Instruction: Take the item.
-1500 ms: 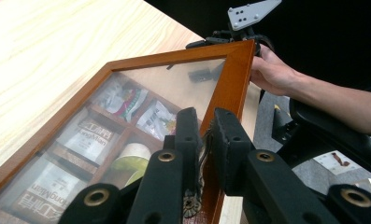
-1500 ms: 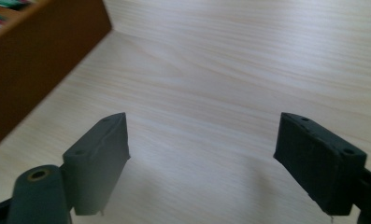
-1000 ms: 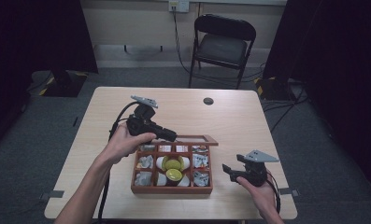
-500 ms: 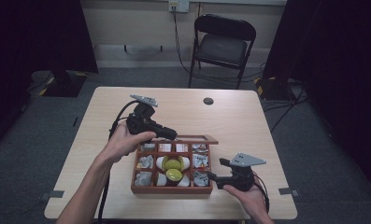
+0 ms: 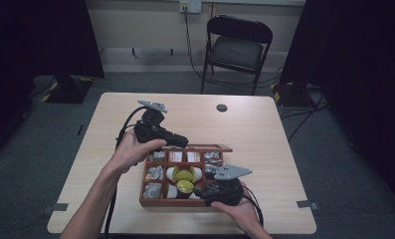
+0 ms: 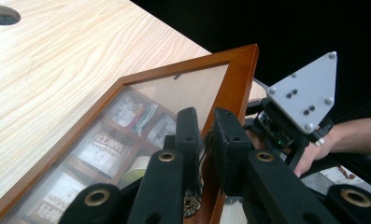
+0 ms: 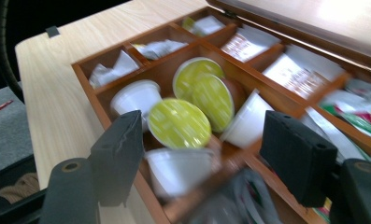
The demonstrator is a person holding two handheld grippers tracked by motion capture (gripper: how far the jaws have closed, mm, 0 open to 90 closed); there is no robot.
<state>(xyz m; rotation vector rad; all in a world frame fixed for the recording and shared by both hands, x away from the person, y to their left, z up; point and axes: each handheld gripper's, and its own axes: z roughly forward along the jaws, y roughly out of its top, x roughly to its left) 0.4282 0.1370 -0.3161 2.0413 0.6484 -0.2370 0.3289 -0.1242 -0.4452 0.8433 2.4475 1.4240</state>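
Change: right tongs have moved left over the tea box, jaws closing slightly.
Left tongs: clenched on the lid.
Right tongs: apart, empty.

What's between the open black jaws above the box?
In the right gripper view, yellow-lidded cups in the wooden box show between the right gripper jaws.

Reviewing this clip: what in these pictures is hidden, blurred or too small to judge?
- Right gripper, high view: its fingers are hidden under its own body and grey plate, so what they reach for in the wooden box is unclear.
- Near cups, right gripper view: motion blur smears them.
- Packet labels, high view: too small to read.
- Box lid, left gripper view: where the left gripper pinches its edge is hidden behind the fingers.
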